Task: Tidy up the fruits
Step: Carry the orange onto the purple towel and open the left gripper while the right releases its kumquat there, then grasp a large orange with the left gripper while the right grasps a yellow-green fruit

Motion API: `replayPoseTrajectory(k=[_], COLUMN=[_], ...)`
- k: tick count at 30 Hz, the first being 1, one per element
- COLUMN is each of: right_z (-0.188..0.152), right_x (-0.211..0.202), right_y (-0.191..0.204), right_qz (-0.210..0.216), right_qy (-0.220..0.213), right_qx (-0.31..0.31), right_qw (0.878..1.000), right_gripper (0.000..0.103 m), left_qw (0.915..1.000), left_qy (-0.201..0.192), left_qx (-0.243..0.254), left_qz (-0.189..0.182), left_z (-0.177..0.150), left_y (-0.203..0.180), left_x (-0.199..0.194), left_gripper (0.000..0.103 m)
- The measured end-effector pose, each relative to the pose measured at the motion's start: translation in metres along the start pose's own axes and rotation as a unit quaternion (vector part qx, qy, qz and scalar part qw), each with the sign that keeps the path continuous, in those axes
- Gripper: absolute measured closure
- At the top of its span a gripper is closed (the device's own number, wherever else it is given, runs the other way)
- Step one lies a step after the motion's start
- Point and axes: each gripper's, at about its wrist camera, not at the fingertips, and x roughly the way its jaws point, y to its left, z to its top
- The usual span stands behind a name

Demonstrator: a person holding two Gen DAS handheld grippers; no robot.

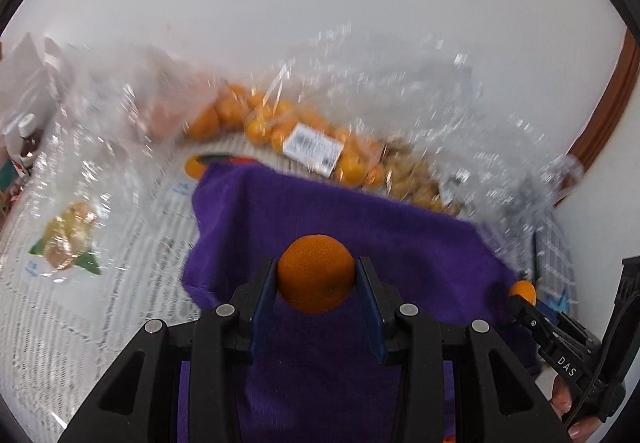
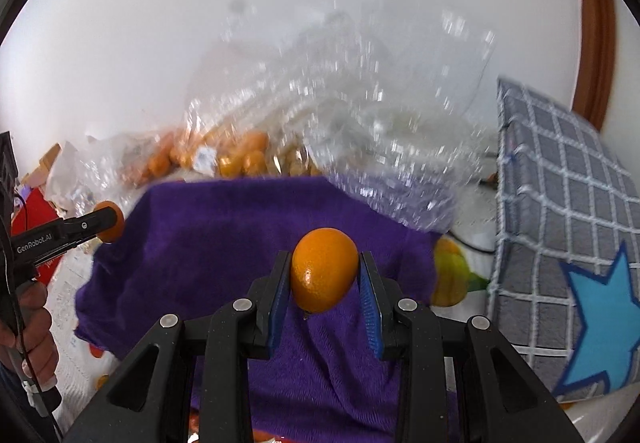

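Honestly, I've got one small round orange citrus fruit [image 1: 316,275] pinched in my left gripper [image 1: 316,279] and another [image 2: 324,269] in my right gripper [image 2: 325,275], both above the purple fuzzy cloth [image 1: 360,223], and those smooth skins could squirt out if I jerk.

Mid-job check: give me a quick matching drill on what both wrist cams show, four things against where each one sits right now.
Things:
1. dull mandarin
2. glossy mandarin
3. purple cloth
4. bagged mandarins

Places:
A. spread under both grippers
B. between the fingers of the right gripper
C. behind the cloth, by the wall
D. between the fingers of the left gripper

Pairs: 1-D, 2-B, 3-A, 4-C
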Motion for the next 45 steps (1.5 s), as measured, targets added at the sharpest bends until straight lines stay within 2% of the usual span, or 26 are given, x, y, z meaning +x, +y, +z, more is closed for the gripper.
replayPoseTrajectory(k=[7, 12, 17, 20, 22, 24, 28, 32, 36, 39, 42, 45], right_z=[-0.006, -0.008, -0.007, -0.008, -0.007, -0.005, -0.012, -0.035, -0.062, -0.083, -0.104, -0.118], right_x=[0.035, 0.045, 0.047, 0.037, 0.023, 0.010, -0.032, -0.070, -0.086, -0.088, -0.083, -0.073], right_y=[-0.003, -0.004, -0.003, -0.003, -0.003, -0.001, -0.004, -0.017, -0.027, -0.034, -0.031, -0.020], right_qz=[-0.013, -0.023, -0.022, -0.017, -0.020, -0.028, -0.049, -0.062, -0.075, -0.052, -0.032, -0.029], right_qy=[0.057, 0.072, 0.069, 0.062, 0.046, 0.032, -0.006, -0.038, -0.033, -0.007, 0.009, 0.019], right_qx=[0.005, 0.006, 0.004, 0.007, 0.005, -0.001, -0.016, 0.000, 0.014, 0.032, 0.030, 0.007], right_qw=[0.998, 0.997, 0.997, 0.998, 0.999, 0.999, 0.999, 0.997, 0.997, 0.998, 0.999, 0.999], right_gripper=[0.070, 0.070, 0.068, 0.055, 0.045, 0.036, 0.026, 0.026, 0.027, 0.040, 0.046, 0.050], left_qw=[0.9993, 0.9986, 0.9982, 0.9979, 0.9979, 0.9986, 0.9993, 0.9996, 0.9997, 0.9997, 0.9990, 0.9992], left_qy=[0.033, 0.050, 0.054, 0.063, 0.062, 0.051, 0.013, -0.028, -0.023, -0.019, -0.026, -0.021], left_qx=[0.005, 0.009, 0.018, 0.013, 0.014, 0.013, 0.031, 0.003, -0.007, 0.013, 0.036, 0.032], left_qz=[0.017, 0.016, 0.021, 0.007, 0.005, 0.009, 0.015, 0.009, -0.003, -0.010, -0.006, -0.011], left_z=[0.000, 0.000, -0.001, -0.001, 0.000, -0.001, -0.005, -0.020, -0.043, -0.065, -0.087, -0.106], left_y=[-0.005, -0.007, -0.010, -0.010, -0.012, -0.013, -0.015, -0.002, 0.008, 0.007, 0.005, 0.011], left_x=[0.025, 0.032, 0.033, 0.032, 0.026, 0.012, -0.026, -0.060, -0.077, -0.088, -0.101, -0.111], left_gripper=[0.065, 0.065, 0.065, 0.065, 0.061, 0.049, 0.045, 0.046, 0.047, 0.047, 0.047, 0.047])
